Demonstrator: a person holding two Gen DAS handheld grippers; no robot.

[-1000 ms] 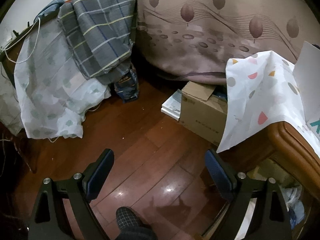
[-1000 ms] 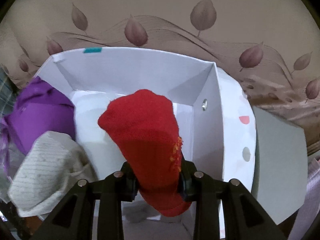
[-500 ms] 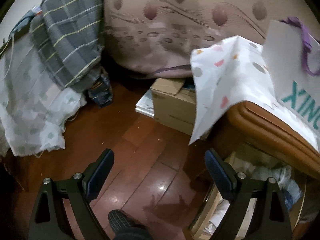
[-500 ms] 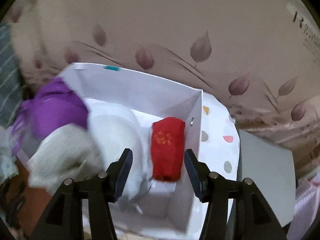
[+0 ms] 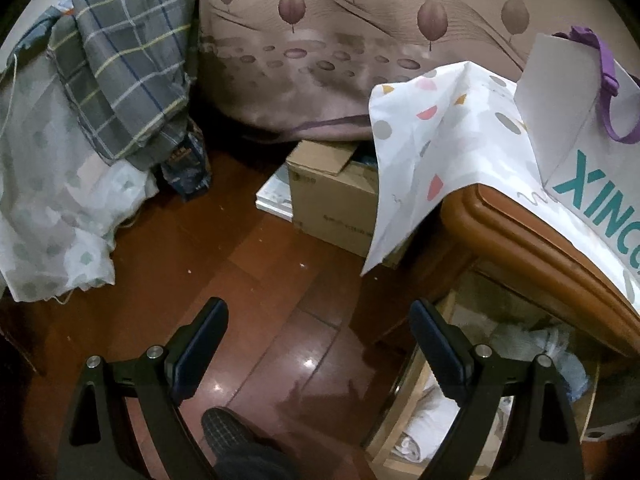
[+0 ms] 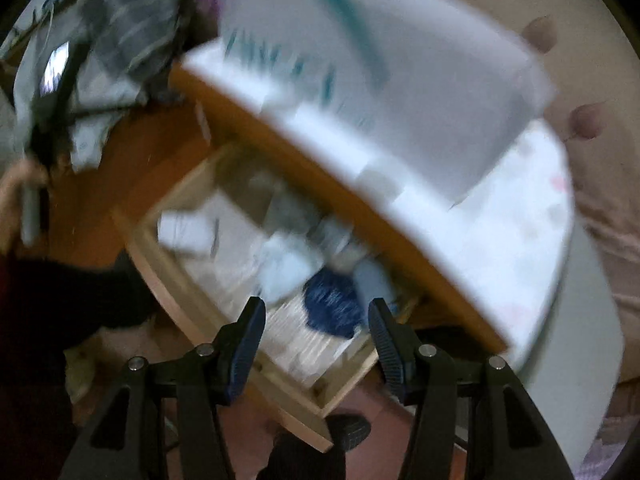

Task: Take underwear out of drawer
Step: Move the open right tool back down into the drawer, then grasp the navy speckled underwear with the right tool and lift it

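Observation:
The right wrist view is blurred by motion. In it an open wooden drawer (image 6: pixel 180 292) holds folded clothes: a dark blue piece (image 6: pixel 332 312), a light blue one (image 6: pixel 288 276) and white ones (image 6: pixel 188 228). My right gripper (image 6: pixel 316 306) hovers open above the dark blue piece with nothing between its fingers. My left gripper (image 5: pixel 318 308) stands wide open and empty over the wooden floor, left of the drawer's rim (image 5: pixel 404 400). Pale clothes (image 5: pixel 540 344) show inside the drawer under the nightstand top (image 5: pixel 520 232).
A white paper bag (image 5: pixel 580 168) with teal letters and purple handles stands on a dotted cloth (image 5: pixel 440 140) on the nightstand. A cardboard box (image 5: pixel 332 200) sits on the floor by the bed. Plaid fabric (image 5: pixel 128 60) hangs at the left. A slippered foot (image 5: pixel 224 428) is below.
My right gripper opened and left the red garment in the white bag, then swung down and rolled over the open drawer. The left view shifted slightly toward the nightstand.

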